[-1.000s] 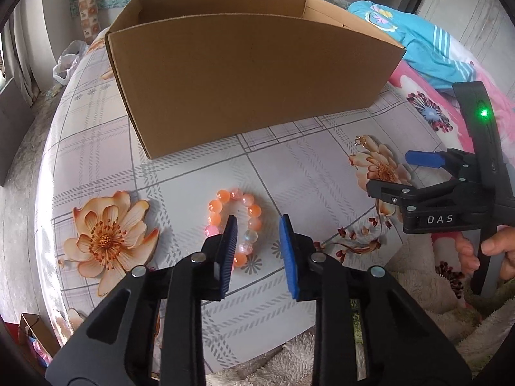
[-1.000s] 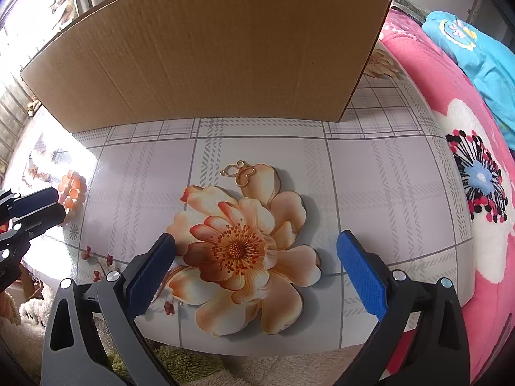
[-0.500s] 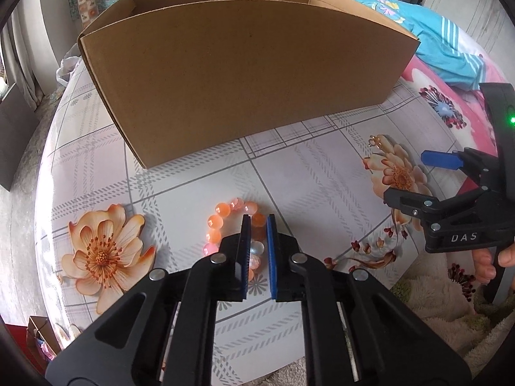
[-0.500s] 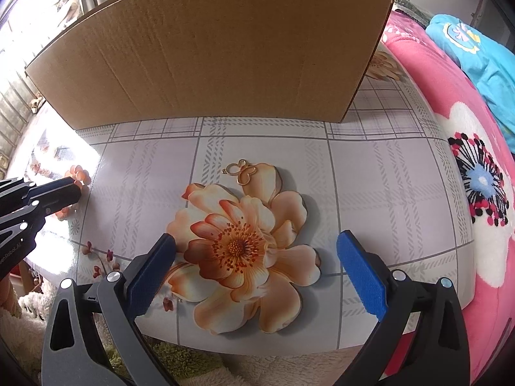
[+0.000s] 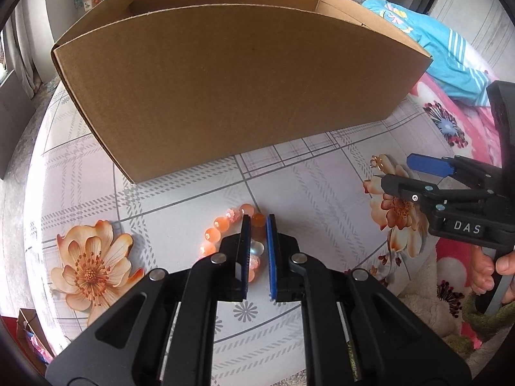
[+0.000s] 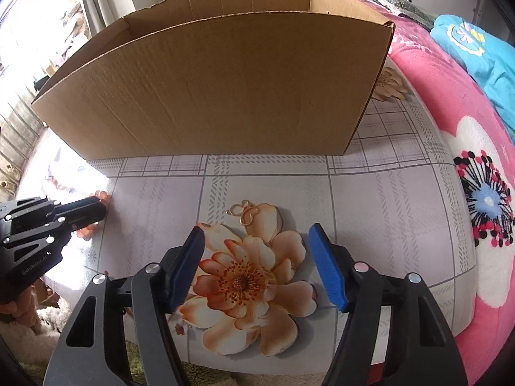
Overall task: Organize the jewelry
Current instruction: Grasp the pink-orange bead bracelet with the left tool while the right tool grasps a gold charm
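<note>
Bracelet (image 5: pixel 239 234) beads (orange), clamped between left gripper (image 5: pixel 256 251) pads (image 5: pixel 246 254)

The box (image 5: pixel 238 96) stands at the back of the counter (image 5: pixel 322 193); the bead bracelet (image 5: pixel 225 225) lies in front (gold charm (image 6: pixel 243 212) off to its right).

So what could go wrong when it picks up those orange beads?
The left gripper pinches only one side of the bead bracelet, so the loop could slip out when lifted. The cardboard box has a tall wall, so dangling beads might catch its rim. The right gripper, jaws just closing, has nothing between them; the gold butterfly charm lies ahead.
</note>
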`<state>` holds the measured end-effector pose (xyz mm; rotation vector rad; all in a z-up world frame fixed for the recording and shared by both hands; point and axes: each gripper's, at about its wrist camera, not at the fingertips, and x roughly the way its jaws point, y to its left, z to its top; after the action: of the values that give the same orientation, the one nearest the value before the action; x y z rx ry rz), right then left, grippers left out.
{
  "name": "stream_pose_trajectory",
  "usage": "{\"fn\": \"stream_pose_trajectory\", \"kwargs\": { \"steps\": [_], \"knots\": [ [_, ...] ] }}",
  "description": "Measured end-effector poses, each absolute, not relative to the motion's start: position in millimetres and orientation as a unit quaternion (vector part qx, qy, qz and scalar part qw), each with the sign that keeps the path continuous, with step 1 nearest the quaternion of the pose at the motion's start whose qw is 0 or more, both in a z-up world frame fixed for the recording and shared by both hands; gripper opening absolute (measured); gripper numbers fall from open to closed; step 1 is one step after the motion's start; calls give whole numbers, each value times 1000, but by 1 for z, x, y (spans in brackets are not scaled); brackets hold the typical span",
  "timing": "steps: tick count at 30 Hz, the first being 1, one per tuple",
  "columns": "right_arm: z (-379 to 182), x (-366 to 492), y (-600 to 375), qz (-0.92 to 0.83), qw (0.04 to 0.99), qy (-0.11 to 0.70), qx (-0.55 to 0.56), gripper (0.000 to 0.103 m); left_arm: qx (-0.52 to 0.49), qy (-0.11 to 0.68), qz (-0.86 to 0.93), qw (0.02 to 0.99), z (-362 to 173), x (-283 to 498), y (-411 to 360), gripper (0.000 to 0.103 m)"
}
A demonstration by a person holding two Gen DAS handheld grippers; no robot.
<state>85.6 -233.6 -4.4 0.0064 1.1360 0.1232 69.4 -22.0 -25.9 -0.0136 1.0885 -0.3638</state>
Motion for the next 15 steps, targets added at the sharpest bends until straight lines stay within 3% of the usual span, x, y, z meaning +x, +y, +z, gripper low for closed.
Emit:
{"fn": "stream_pose_trajectory", "kwargs": {
  "steps": [5,11,15],
  "knots": [
    [-9,92,-227,61,840,539,10,41,-8,512,-176,841,-26,68,-18,8],
    [-12,103,-215,65,847,527,-25,39,-2,511,-180,841,-26,69,-21,8],
    [-12,107,-201,64,847,526,-42,32,-5,511,-180,841,-27,69,-22,8]
  ]
}}
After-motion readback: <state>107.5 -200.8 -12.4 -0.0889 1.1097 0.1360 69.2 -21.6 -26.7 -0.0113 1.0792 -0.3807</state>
